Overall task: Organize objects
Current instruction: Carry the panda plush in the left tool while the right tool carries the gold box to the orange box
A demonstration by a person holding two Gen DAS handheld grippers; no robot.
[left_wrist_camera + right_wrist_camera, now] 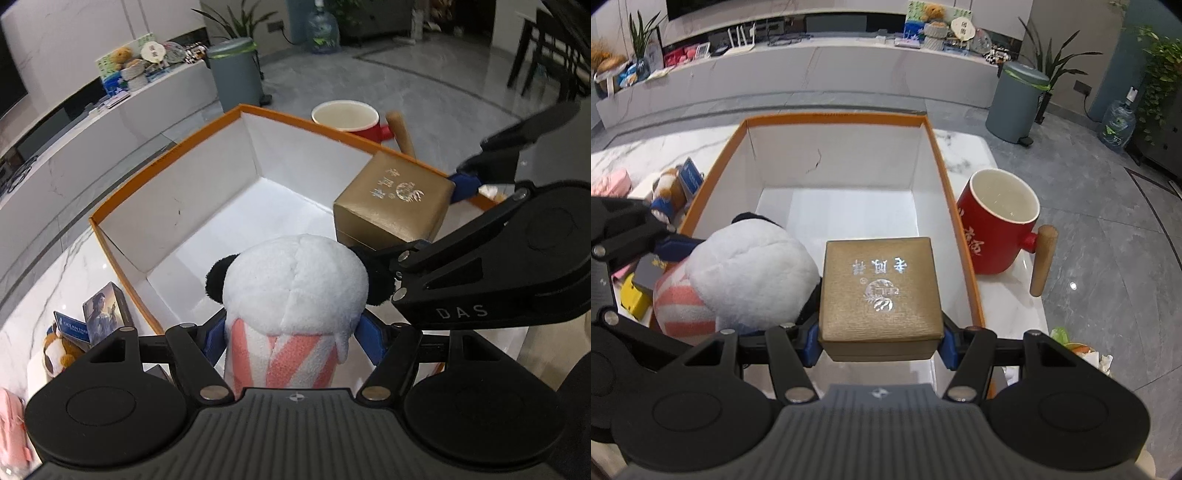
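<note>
A panda plush [295,284] with a white head and a pink-striped body sits between the blue pads of my left gripper [291,332], which is shut on it. My right gripper [879,343] is shut on a gold gift box [881,288] with silver lettering on its lid. Both are held side by side over the near end of a big open storage box [834,116] with an orange rim and white inside, which holds nothing else. In the left wrist view the gold box [395,206] hangs to the right of the plush. In the right wrist view the plush [753,273] touches the gold box's left side.
A red mug [993,240] with a wooden handle stands on the marble table right of the storage box. Left of it lie a small brown plush [666,188], cards [105,314] and a pink item [611,182]. A grey bin [1015,103] stands on the floor beyond.
</note>
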